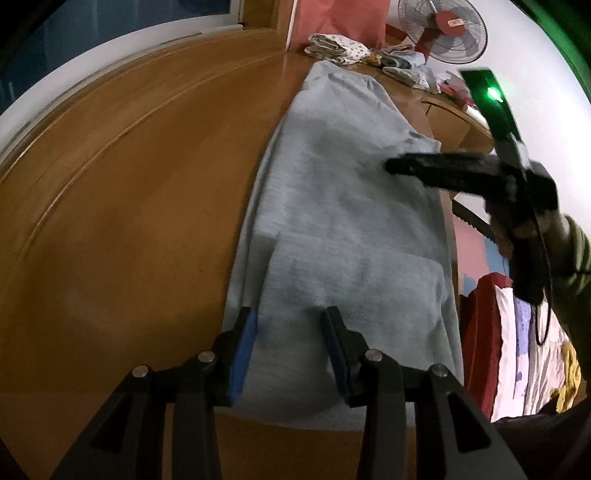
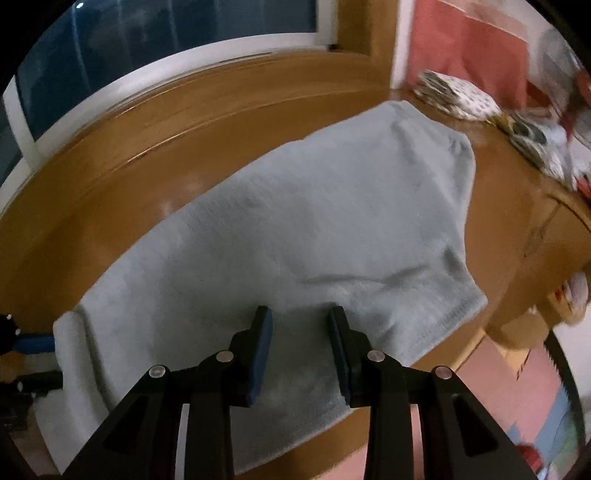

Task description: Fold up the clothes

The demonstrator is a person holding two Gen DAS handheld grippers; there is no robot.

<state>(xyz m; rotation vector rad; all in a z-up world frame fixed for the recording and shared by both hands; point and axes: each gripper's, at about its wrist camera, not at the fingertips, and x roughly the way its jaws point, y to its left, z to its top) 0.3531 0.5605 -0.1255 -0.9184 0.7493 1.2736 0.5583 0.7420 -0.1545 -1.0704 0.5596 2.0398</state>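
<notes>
Along the desk's (image 1: 129, 206) front edge lies one pale blue garment (image 1: 343, 206), its near end folded over itself. Two grippers work it. Left gripper (image 1: 290, 332) tilts steeply down over the folded near end, jaws parted, nothing pinched. Right gripper (image 2: 300, 334) angles down over the garment's front hem, jaws likewise apart. One heap of folded clothes (image 1: 340, 50) sits at the far corner.

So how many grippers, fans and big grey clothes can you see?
Grippers: 2, the left gripper and the right gripper
Fans: 1, the fan
Big grey clothes: 1, the grey garment
Total: 4
</notes>
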